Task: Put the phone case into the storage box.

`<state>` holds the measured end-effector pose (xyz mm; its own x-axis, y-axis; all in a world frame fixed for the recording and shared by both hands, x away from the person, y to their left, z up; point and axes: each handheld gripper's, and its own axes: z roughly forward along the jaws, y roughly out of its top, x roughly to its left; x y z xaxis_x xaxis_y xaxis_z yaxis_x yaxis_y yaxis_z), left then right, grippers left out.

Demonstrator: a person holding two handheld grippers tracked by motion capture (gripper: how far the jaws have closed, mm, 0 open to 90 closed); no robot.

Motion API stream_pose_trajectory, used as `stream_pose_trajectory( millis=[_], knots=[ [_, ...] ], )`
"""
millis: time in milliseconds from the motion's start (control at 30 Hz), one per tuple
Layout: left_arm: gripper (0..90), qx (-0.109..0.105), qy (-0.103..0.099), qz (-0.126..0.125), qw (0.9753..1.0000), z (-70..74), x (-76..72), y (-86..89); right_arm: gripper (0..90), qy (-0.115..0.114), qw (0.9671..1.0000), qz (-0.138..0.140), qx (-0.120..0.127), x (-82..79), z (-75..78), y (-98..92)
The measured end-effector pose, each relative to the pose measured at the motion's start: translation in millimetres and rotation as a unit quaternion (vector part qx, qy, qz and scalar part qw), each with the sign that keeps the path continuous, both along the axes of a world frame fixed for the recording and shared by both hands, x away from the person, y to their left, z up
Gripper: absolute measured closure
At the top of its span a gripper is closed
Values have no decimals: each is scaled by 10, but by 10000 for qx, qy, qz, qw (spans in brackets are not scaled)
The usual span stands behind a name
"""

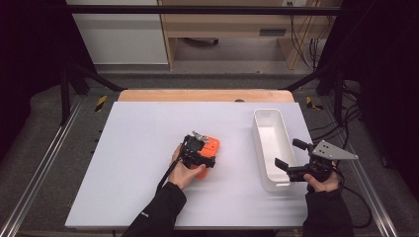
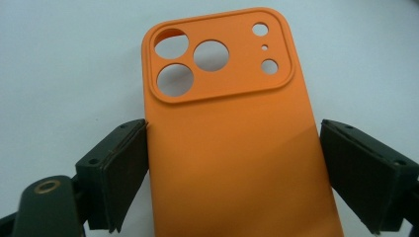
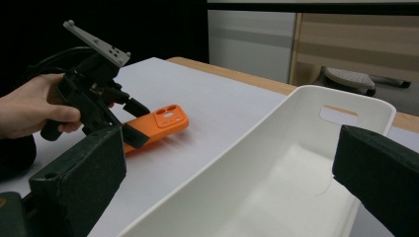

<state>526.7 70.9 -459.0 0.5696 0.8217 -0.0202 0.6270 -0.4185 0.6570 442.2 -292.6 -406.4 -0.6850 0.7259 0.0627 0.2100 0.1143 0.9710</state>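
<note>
Between the left gripper's spread jaws lies an orange phone case, camera cutouts facing up; the left gripper view shows one jaw touching its edge, the other just clear. Well apart, the right gripper hovers, jaws wide, over a white bin.

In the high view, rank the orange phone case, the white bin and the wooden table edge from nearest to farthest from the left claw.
1. Orange phone case: right under the left claw.
2. White bin: off to its right.
3. Wooden table edge: along the far side.
</note>
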Motion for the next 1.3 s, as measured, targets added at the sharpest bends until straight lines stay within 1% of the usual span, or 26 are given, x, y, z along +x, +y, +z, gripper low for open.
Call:
stream_pose_trajectory(
  millis=[33, 67, 100, 167, 200, 233, 300, 333, 367, 433, 467, 500, 600, 700, 767, 900, 967, 1067, 1133, 1200, 1300],
  knots=[
    [126, 0, 0, 0, 10000, 0, 0, 0, 6, 0, 10000, 0, 0, 0, 0, 0],
    [126, -17, -46, -83, 10000, 48, -19, 27, 6, -1, 10000, -8, 1, -1, 0, 0],
    [127, -65, -69, -92, 9999, 68, -32, 34, 6, 1, 10000, 1, 3, -1, 0, 0],
    [127, -62, -100, -124, 9999, 91, -42, 45, 6, 1, 10000, 1, 3, -1, 0, 1],
    [127, -53, -127, -140, 9998, 115, -53, 52, 6, -4, 10000, 5, -2, 0, -1, 2],
    [128, -74, -198, -170, 9996, 165, -74, 66, 6, -4, 10000, 9, -15, 1, -1, 2],
    [128, -85, -236, -178, 9995, 193, -84, 74, 6, -5, 10000, 8, -17, 1, -2, 3],
    [129, -112, -278, -214, 9993, 250, -105, 90, 6, -10, 10000, 7, -24, 1, -2, 5],
    [129, -116, -318, -232, 9992, 276, -115, 99, 6, -10, 10000, 6, -21, 0, -1, 5],
    [129, -140, -360, -286, 9988, 327, -136, 118, 6, -13, 10000, 6, -14, -1, 0, 4],
    [129, -140, -360, -286, 9988, 327, -136, 118, 6, -15, 10000, 8, -14, -1, 0, 3],
    [129, -144, -405, -353, 9985, 375, -157, 145, 6, -15, 10000, 5, -16, -2, 1, 3],
    [129, -158, -475, -415, 9979, 437, -185, 188, 6, -25, 10000, 12, -23, -2, 1, 4],
    [129, -202, -504, -433, 9976, 471, -199, 221, 6, -21, 10000, 16, -24, -3, 0, 9],
    [130, -227, -539, -451, 9973, 523, -221, 284, 6, -12, 10000, 12, -26, -3, 1, 12],
    [130, -241, -599, -480, 9968, 571, -252, 345, 6, -20, 10000, 17, -40, -4, 1, 12],
    [131, -227, -658, -585, 9959, 615, -295, 404, 6, -28, 10000, 22, -55, -4, 2, 16],
    [131, -195, -690, -619, 9955, 636, -330, 437, 6, -33, 10000, 30, -60, -3, 3, 19],
    [131, -220, -710, -679, 9949, 651, -378, 489, 6, -24, 10000, 37, -72, -4, 4, 27],
    [131, -208, -717, -706, 9947, 653, -397, 502, 6, -25, 10000, 44, -81, -6, 9, 32],
    [132, -192, -744, -842, 9935, 660, -450, 535, 6, -37, 9999, 51, -86, -7, 12, 39]
  ],
)
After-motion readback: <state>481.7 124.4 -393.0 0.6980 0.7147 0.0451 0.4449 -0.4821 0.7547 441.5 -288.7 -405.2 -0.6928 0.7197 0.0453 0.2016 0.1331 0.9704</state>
